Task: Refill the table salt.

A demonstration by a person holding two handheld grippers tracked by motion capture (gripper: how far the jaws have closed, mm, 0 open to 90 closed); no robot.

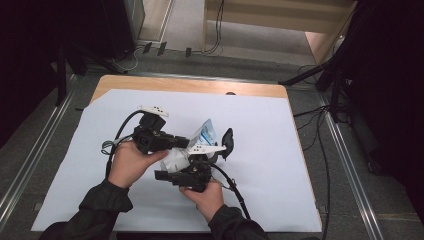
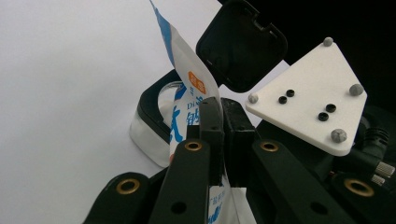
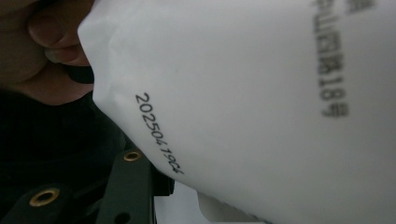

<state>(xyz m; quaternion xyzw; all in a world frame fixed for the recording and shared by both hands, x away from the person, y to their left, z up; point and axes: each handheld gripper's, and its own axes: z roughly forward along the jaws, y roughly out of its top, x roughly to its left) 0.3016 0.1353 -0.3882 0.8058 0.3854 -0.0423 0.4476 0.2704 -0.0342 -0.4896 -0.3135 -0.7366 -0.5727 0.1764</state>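
Note:
A white pouch [image 1: 176,158] with blue print hangs above the table between both grippers. My left gripper [image 1: 186,143] is shut on its upper edge; in the left gripper view the jaws [image 2: 223,106] pinch the pouch [image 2: 187,70] flat. My right gripper [image 1: 161,175] comes in from below and grips the pouch's lower body. In the right gripper view the pouch [image 3: 243,93], with a printed date code, covers most of the jaws, and one black finger [image 3: 133,182] touches its edge. A clear container [image 2: 145,133] with an open black flip lid [image 2: 240,46] stands just behind the pouch.
A white sheet [image 1: 275,165] covers the wooden table [image 1: 190,85]. The open lid [image 1: 228,141] stands just right of the grippers. The right gripper's white three-cornered plate [image 2: 310,98] is close beside the left jaws. A hand [image 3: 42,42] is near the pouch's corner.

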